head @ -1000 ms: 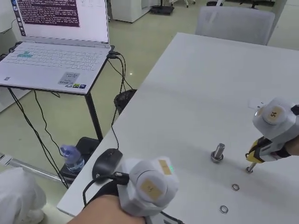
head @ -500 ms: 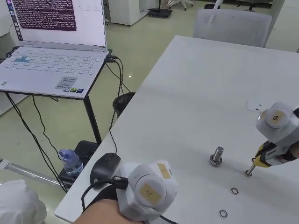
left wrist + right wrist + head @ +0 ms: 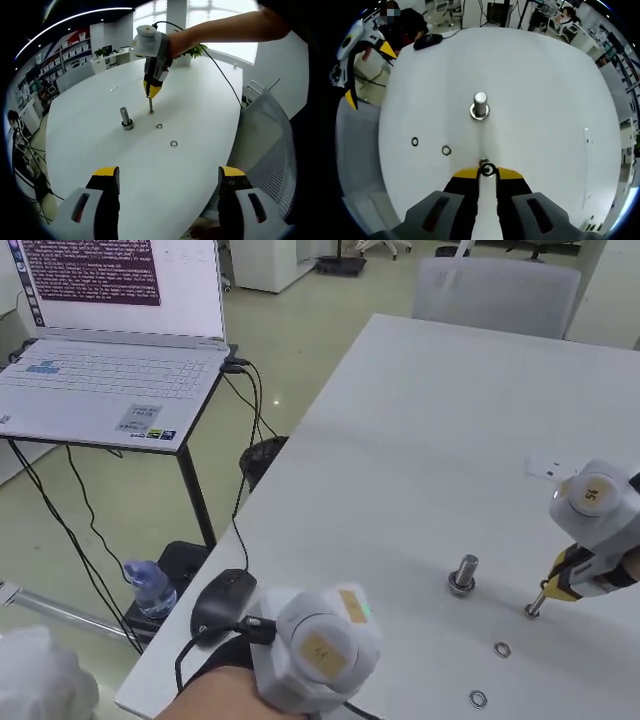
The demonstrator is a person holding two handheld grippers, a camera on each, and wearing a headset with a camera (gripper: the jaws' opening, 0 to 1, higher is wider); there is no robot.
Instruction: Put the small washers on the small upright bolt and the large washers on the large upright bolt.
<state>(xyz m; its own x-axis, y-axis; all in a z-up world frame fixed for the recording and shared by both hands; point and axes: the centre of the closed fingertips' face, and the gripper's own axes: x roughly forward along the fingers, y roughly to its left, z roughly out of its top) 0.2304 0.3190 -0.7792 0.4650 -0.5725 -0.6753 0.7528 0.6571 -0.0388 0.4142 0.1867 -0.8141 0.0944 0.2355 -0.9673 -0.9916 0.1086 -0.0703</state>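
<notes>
The small upright bolt (image 3: 535, 606) stands on the white table (image 3: 420, 440), with the large upright bolt (image 3: 463, 574) to its left. My right gripper (image 3: 488, 172) is shut on a small washer (image 3: 488, 170), held right at the top of the small bolt. Two loose washers (image 3: 502, 649) (image 3: 478, 699) lie flat on the table nearer to me. My left gripper (image 3: 169, 175) is open with nothing between its fingers, low at the table's near edge. In its view the large bolt (image 3: 126, 118) and the right gripper (image 3: 151, 85) stand ahead.
A black mouse (image 3: 222, 600) lies at the table's near left corner with its cable running off. A laptop (image 3: 110, 370) sits on a stand to the left of the table. A grey chair (image 3: 495, 295) stands at the far end.
The head camera has shifted a little. My right gripper stays at the small bolt with the washer in it, and my left gripper has hardly moved.
</notes>
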